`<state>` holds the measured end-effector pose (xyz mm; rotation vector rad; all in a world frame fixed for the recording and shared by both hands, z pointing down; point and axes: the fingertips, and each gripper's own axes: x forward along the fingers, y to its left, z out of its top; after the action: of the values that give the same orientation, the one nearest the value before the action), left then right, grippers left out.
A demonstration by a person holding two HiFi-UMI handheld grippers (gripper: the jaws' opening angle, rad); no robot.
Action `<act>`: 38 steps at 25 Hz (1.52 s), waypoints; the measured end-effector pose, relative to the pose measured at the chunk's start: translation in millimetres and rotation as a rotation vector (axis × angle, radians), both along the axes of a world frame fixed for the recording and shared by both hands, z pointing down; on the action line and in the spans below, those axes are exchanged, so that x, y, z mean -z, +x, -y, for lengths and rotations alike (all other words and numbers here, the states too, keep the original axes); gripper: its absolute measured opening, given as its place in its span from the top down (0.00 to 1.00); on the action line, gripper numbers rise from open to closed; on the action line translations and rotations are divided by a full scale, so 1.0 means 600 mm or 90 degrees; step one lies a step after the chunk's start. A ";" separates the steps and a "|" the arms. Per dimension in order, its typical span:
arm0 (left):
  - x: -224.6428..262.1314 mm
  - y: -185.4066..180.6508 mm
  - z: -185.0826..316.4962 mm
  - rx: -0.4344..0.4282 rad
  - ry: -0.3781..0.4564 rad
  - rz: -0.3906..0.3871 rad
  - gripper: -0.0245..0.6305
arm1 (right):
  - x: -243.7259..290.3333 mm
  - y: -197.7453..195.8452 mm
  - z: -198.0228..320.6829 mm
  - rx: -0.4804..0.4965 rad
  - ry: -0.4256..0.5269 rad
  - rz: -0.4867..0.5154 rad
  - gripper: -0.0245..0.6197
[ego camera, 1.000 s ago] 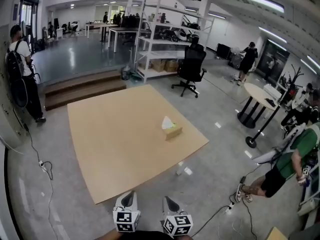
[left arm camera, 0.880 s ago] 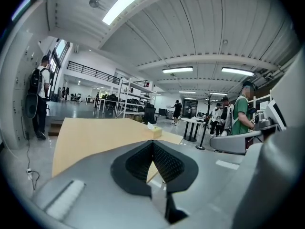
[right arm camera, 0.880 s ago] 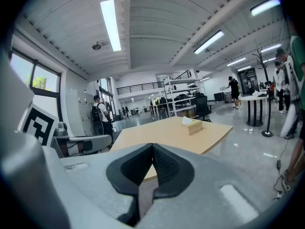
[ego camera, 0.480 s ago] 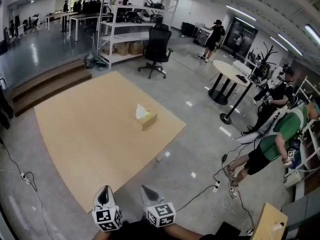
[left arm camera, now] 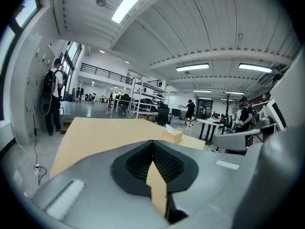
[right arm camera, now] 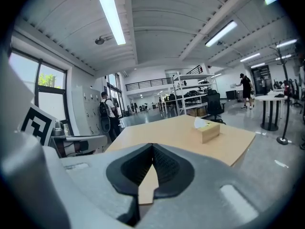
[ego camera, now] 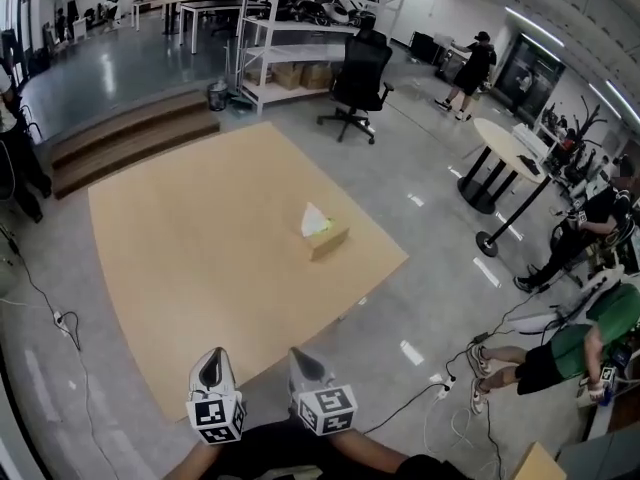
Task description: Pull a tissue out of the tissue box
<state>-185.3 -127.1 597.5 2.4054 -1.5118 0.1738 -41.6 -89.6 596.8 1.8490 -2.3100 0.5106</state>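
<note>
Left gripper [ego camera: 212, 356], right gripper [ego camera: 302, 356] nearer tissue box [ego camera: 328, 240], pressed together, only gripper views tell

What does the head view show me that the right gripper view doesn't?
Head view only: both grippers side by side, the left gripper and right gripper, at the table's near end, well apart from the box. Right gripper view only: its jaws together, nothing between them. Both: the tissue box on the table, a tissue poking up.
</note>
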 end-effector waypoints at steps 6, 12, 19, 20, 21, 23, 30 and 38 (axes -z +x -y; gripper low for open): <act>0.014 0.043 0.081 0.043 0.001 0.013 0.93 | 0.006 0.049 0.103 0.049 -0.008 -0.001 0.98; -0.005 0.097 0.140 0.069 -0.020 0.027 0.93 | -0.015 0.093 0.176 0.094 -0.021 0.008 0.98; -0.004 0.160 0.198 0.093 -0.020 0.032 0.93 | -0.034 0.161 0.244 0.117 -0.020 0.000 0.98; -0.002 0.164 0.205 0.093 -0.019 0.034 0.93 | -0.035 0.169 0.252 0.115 -0.022 0.000 0.98; 0.000 0.167 0.211 0.092 -0.017 0.035 0.93 | -0.035 0.176 0.260 0.112 -0.023 0.000 0.98; 0.004 0.175 0.222 0.089 -0.015 0.035 0.93 | -0.032 0.187 0.273 0.107 -0.021 -0.001 0.98; 0.001 0.179 0.238 0.080 -0.022 0.028 0.93 | -0.033 0.187 0.285 0.092 -0.034 -0.001 0.98; 0.000 0.171 0.245 0.054 -0.024 0.005 0.93 | -0.028 0.187 0.288 0.067 -0.048 -0.036 0.98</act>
<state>-82.6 -273.8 597.4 2.3096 -1.5954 0.1927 70.4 -262.4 613.7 1.6768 -2.3028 0.5167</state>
